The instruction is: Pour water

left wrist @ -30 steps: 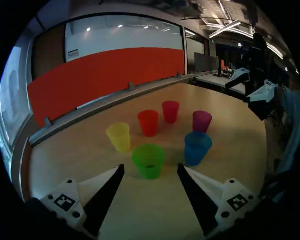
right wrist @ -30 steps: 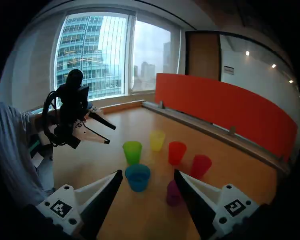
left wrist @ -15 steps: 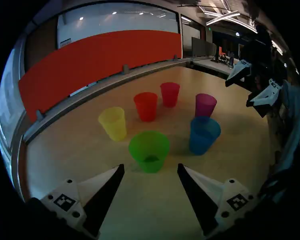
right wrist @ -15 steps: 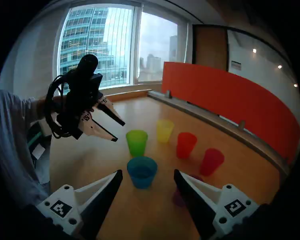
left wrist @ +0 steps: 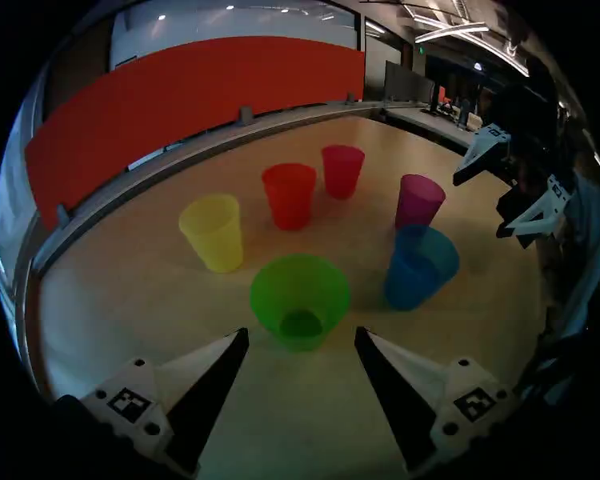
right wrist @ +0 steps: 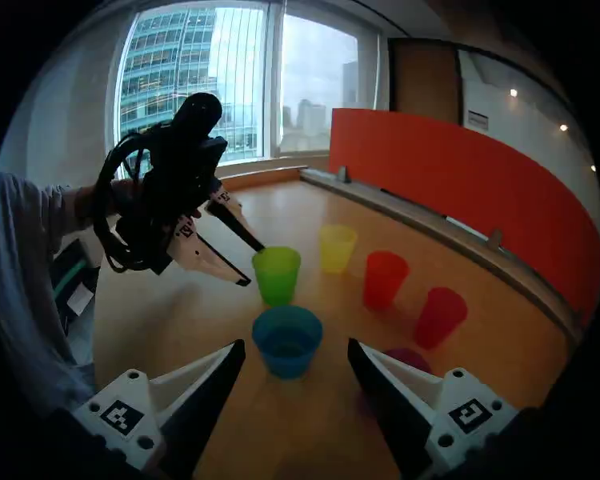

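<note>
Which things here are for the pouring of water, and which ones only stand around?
For the job, as it seems:
- left claw, open, facing the green cup
- right claw, open, facing the blue cup

Only standing around:
- yellow cup
- orange cup
- red cup
- purple cup
- wall panel
- window

Cups ringed on tan table [left wrist: 124, 320]: green cup [left wrist: 300, 300] at 6 o'clock, yellow cup [left wrist: 213, 232] 9, orange cup [left wrist: 289, 194] 11, red cup [left wrist: 342, 170] 1, magenta cup [left wrist: 419, 202] 3, blue cup [left wrist: 418, 266] 4. Left gripper [left wrist: 300, 334] white, with black-and-white square markers.
</note>
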The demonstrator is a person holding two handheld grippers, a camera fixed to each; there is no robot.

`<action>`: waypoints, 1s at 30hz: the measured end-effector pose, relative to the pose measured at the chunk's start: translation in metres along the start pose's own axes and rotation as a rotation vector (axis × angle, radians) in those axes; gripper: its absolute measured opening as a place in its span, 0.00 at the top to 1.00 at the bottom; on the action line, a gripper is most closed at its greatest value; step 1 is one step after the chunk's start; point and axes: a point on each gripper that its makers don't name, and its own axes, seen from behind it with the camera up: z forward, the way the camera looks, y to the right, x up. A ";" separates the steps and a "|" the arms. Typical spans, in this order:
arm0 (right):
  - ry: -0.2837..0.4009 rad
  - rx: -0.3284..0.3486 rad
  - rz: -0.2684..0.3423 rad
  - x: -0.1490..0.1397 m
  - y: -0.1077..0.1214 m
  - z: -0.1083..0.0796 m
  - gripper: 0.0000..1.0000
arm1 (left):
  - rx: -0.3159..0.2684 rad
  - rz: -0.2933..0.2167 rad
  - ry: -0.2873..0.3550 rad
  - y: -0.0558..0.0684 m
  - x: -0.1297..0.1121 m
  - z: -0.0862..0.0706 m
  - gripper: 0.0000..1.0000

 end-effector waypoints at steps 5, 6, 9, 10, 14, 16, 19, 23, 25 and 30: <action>-0.009 0.005 -0.007 -0.004 0.000 0.007 0.00 | 0.007 0.005 -0.009 -0.004 0.002 0.009 0.01; -0.010 0.006 -0.009 -0.005 0.000 0.008 0.00 | 0.007 0.006 -0.009 -0.004 0.003 0.011 0.01; -0.014 0.009 -0.010 -0.006 -0.001 0.013 0.00 | 0.003 0.008 -0.005 -0.002 0.006 0.015 0.01; -0.015 0.011 -0.010 -0.007 -0.002 0.014 0.00 | 0.000 0.008 -0.003 -0.002 0.007 0.016 0.01; -0.016 0.016 -0.008 -0.007 -0.003 0.017 0.00 | -0.013 0.005 0.000 0.001 0.011 0.021 0.01; -0.014 0.017 -0.007 -0.006 -0.003 0.018 0.00 | -0.013 0.007 0.001 0.001 0.012 0.022 0.01; -0.013 0.016 -0.007 -0.006 -0.002 0.018 0.00 | -0.012 0.013 0.003 0.001 0.014 0.024 0.01; -0.014 0.015 -0.003 -0.006 -0.001 0.018 0.00 | -0.010 0.020 0.007 0.000 0.017 0.025 0.01; -0.013 0.013 0.000 -0.006 -0.001 0.018 0.00 | -0.005 0.022 0.009 -0.001 0.018 0.026 0.01; -0.013 0.012 0.004 -0.007 0.000 0.019 0.00 | -0.006 0.022 0.003 -0.001 0.016 0.029 0.01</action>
